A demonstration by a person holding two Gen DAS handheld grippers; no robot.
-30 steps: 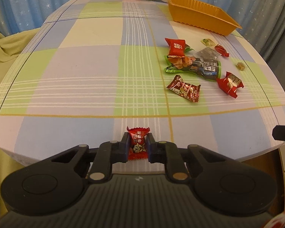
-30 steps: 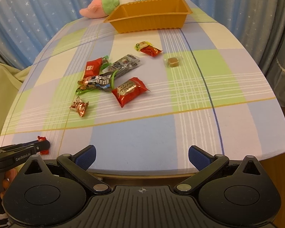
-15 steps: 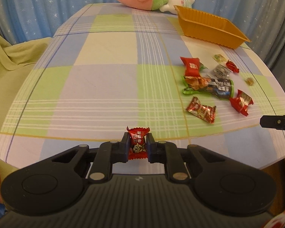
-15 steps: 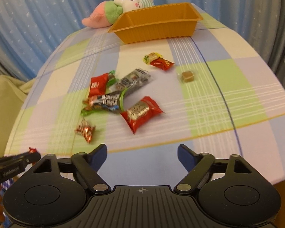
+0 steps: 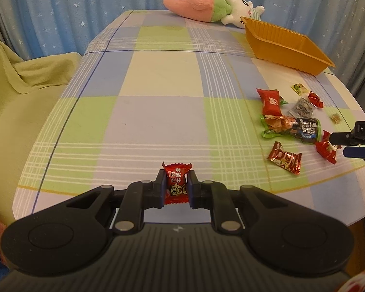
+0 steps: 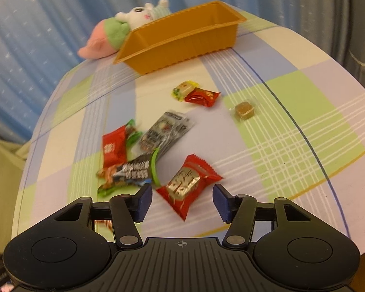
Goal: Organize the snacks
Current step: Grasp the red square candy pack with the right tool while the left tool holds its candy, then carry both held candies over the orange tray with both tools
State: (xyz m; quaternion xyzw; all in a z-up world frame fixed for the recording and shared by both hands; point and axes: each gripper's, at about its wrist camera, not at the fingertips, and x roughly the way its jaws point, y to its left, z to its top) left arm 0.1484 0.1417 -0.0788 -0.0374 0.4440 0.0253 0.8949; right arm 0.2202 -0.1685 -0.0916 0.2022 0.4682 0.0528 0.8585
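On the checked counter (image 5: 158, 77), near its front edge: left tongs (image 5: 177, 187), narrowed to a tight clamp on a small red candy (image 5: 177, 185), one pad against each side of the wrapper, the candy upright and lifted clear of the cloth.

Right tongs (image 6: 182, 200): roughly half open and closing, pads either side of a red packet (image 6: 188, 185) with a gold label. The packet lies flat on the counter between the pads, touching neither.

Loose snacks, right half of the counter:
- red pouch (image 6: 114, 147), partly over a green-edged dark bag (image 6: 131, 172);
- silver sachet (image 6: 165, 131), just beside both;
- red-and-silver candy (image 5: 285, 158), nearest the front edge, seen in the left view;
- yellow-green sweet (image 6: 183, 88) touching a red twist candy (image 6: 202, 96);
- brown cube (image 6: 244, 110) in clear wrap, lying apart to the right.

Far end: orange tray (image 6: 182, 46), with no snack visible inside. Plush toy (image 5: 211, 6) behind it, against a blue starred curtain (image 5: 60, 12).
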